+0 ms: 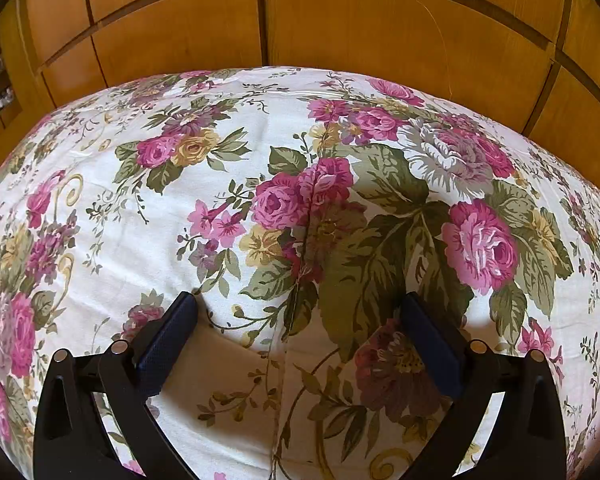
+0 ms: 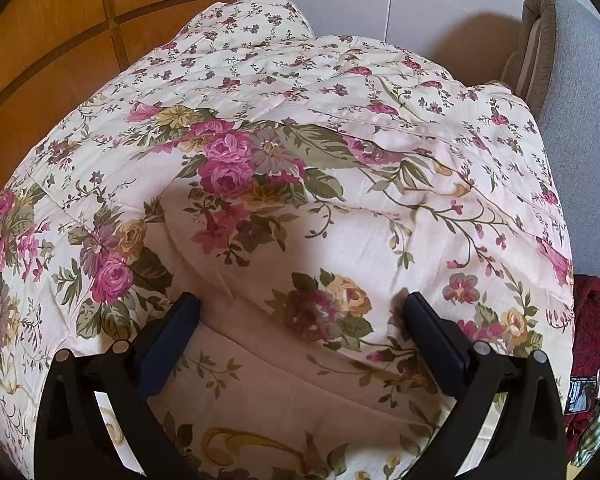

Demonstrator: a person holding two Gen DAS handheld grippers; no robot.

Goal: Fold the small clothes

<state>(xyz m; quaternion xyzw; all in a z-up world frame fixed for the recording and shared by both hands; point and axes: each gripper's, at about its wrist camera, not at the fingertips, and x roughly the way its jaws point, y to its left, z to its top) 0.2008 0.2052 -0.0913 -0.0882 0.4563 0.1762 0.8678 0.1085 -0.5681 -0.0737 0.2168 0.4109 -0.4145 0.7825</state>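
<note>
Since neither gripper has cloth between its fingers, folding looks not yet begun. Left gripper (image 1: pixel 298 312): jaws spread wide, empty, over the floral bedspread (image 1: pixel 140 184). Right gripper (image 2: pixel 300 312): same, wide apart, nothing held. The only small clothes visible are a heap, dark red garment (image 2: pixel 590 320) and green checked piece (image 2: pixel 598 424), off the bedspread's right edge. No folded item seen; all remains.

We are seeing bright, warm daylight falling on the floral bedspread (image 1: pixel 148 200), with soft gripper shadows lying across its near part. Fisheye bending is curving the wooden wardrobe (image 1: pixel 340 20), and corners are going black.
</note>
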